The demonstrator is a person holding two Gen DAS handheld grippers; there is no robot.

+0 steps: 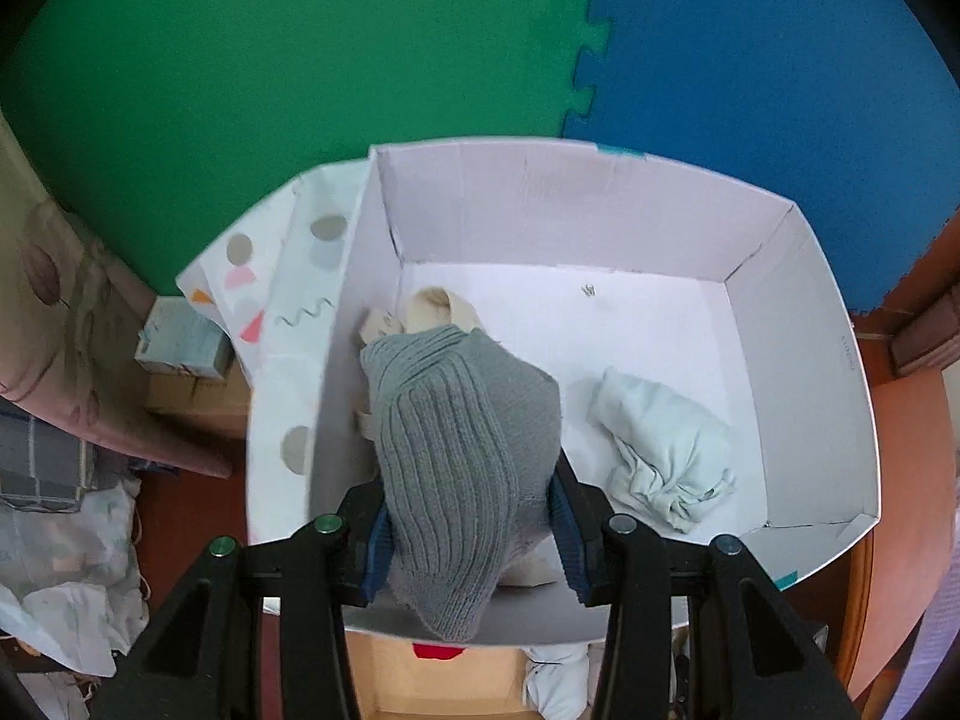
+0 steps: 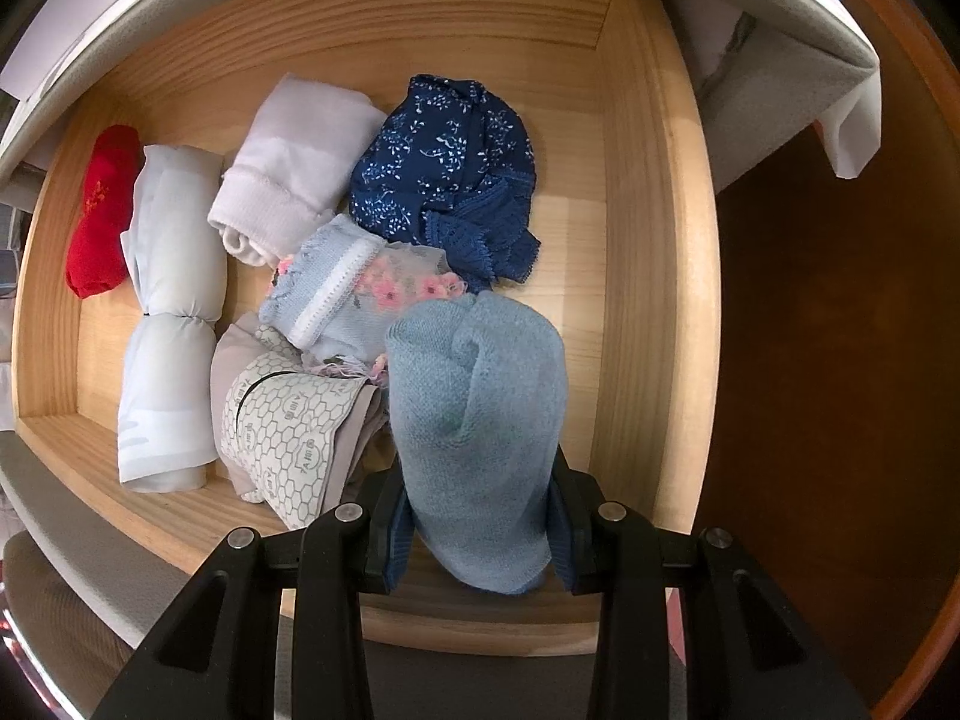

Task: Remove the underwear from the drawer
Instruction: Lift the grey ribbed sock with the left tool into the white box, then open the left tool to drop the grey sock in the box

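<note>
Left hand-held gripper point(image 1: 471, 540): clenched on a grey ribbed knit roll point(image 1: 462, 456), both blue pads pressing its sides; held above the white cardboard box point(image 1: 798, 324), probably so it can be dropped inside.
Box contents: a pale blue crumpled garment point(image 1: 666, 456) at 3 o'clock of the grey roll; a cream piece point(image 1: 435, 306) at 12 o'clock, partly hidden beneath the roll.
Right hand-held gripper point(image 2: 480, 534): grasping a light blue knit roll point(image 2: 480, 420), pointed down over the near right part of the wooden drawer point(image 2: 636, 300); the roll looks pinched at its near end, likely so it lifts clear without unrolling.
Underwear left in drawer: red roll point(image 2: 99, 210) at 9 o'clock; long white roll point(image 2: 171, 312) beside it; white ribbed roll point(image 2: 294, 168) at 11 o'clock; navy floral lace piece point(image 2: 447, 174) at 12 o'clock; pale blue piece with pink flowers point(image 2: 354, 294) touching the held roll; honeycomb-print waistband piece point(image 2: 288, 432) at 8 o'clock.
Obstacles: the flowered piece lies against the held roll and may drag along; the drawer's right wall stands close.
Surroundings: green mat point(image 1: 270, 60) and blue mat point(image 1: 750, 60) beyond the box; patterned box lid point(image 1: 282, 300) at the box's 9 o'clock.
</note>
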